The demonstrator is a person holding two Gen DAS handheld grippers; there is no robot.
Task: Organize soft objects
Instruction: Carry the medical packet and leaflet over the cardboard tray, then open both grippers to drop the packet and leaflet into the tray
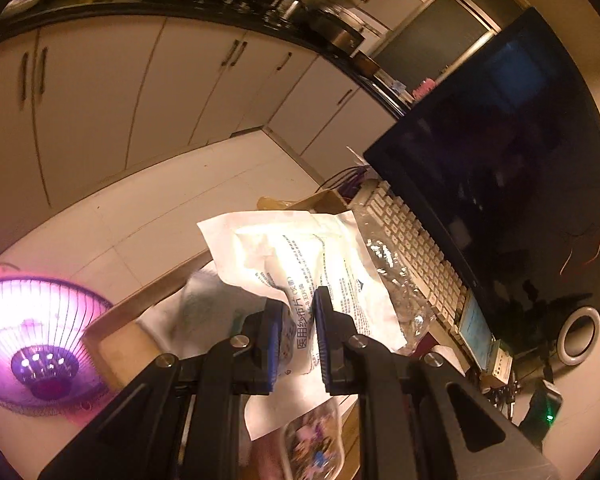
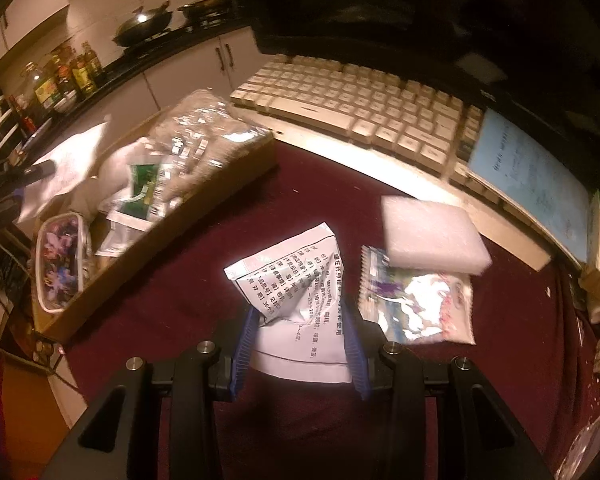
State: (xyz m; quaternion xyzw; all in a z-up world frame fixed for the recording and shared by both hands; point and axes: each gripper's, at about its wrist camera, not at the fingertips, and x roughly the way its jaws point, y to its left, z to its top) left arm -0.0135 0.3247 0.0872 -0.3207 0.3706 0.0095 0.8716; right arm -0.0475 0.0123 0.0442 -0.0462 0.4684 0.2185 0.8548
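left tool (image 1: 298, 312): clamped on a white gauze packet (image 1: 300, 264), held up over the cardboard tray (image 2: 204, 200)
right tool (image 2: 298, 344): gripping a crumpled white sachet (image 2: 296, 292) — just above the maroon bench (image 2: 172, 300)
nearby: foam block (image 2: 428, 236) overlapping a foil packet (image 2: 416, 304), in front of the keyboard (image 2: 360, 108)

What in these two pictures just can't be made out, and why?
- Left wrist view: the white gauze packet held by the left gripper hides most of the cardboard box beneath.
- Right wrist view: the foam pad covers part of the foil packet.
- Right wrist view: blur smears the box's contents.
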